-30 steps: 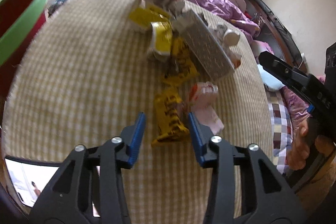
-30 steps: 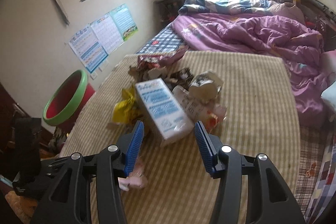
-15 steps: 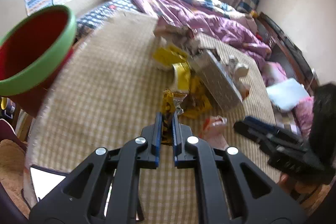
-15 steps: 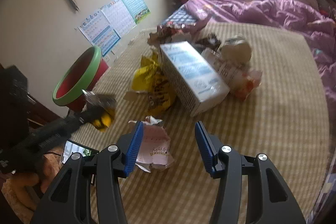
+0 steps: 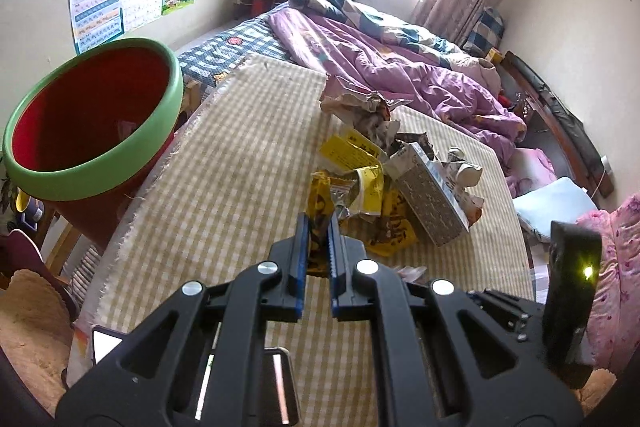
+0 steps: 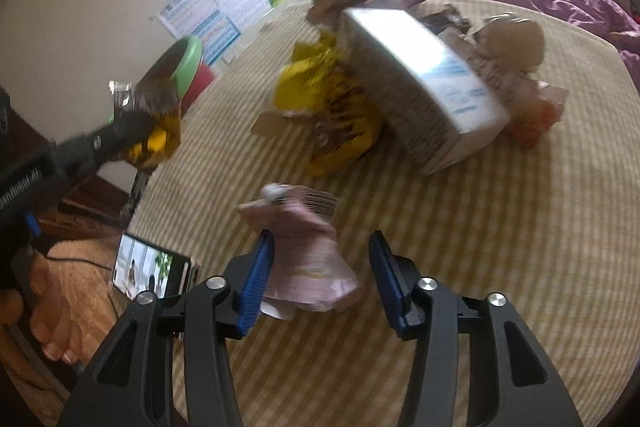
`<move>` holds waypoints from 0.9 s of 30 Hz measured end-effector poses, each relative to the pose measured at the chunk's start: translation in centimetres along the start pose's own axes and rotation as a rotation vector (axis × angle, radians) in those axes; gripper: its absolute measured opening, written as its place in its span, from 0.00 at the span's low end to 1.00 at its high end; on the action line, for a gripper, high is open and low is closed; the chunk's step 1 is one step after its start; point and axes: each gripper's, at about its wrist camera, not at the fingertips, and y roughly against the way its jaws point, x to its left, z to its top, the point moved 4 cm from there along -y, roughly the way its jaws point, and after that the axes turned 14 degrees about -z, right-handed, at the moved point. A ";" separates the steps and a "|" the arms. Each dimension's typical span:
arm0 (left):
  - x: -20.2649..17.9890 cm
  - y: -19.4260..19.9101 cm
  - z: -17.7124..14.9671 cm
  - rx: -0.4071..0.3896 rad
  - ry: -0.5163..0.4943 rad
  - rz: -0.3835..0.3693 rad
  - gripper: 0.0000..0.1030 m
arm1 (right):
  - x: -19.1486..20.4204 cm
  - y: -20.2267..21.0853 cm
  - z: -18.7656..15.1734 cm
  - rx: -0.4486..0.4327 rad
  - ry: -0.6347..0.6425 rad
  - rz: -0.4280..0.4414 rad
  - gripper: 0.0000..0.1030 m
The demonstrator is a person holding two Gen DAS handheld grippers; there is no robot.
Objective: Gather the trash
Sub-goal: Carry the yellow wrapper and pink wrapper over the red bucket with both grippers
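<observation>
Yellow-and-black wrapper [image 5: 319, 203], pink wrapper [image 6: 304, 251], beige-checked mat [image 5: 240, 187], red bin with green rim [image 5: 96, 115].

Left gripper [image 5: 318, 231] clamped on yellow wrapper [image 5: 319, 201], trash pile [image 5: 384, 171] on checked mat [image 5: 240, 163], red-green bin [image 5: 96, 119] at left.

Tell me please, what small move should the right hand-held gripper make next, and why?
Probably finish closing on the pink wrapper. The right hand-held gripper is closing, and the wrapper lies on the checked mat between its jaws, close to the left pad but apart from the right one. The left hand-held gripper is already shut on a yellow wrapper, near the red bin.
</observation>
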 end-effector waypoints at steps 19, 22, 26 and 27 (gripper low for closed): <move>2.4 2.8 1.5 -0.081 0.028 0.045 0.08 | 1.9 5.9 3.8 -0.241 0.007 -0.018 0.33; 3.0 3.5 1.8 -0.100 0.036 0.049 0.08 | 2.8 6.7 5.2 -0.289 0.006 -0.010 0.33; 3.9 4.6 2.3 -0.128 0.024 0.083 0.08 | 4.1 7.4 6.8 -0.331 0.012 0.003 0.33; 4.2 4.9 2.5 -0.137 0.025 0.091 0.08 | 4.4 7.6 7.1 -0.342 0.014 0.006 0.33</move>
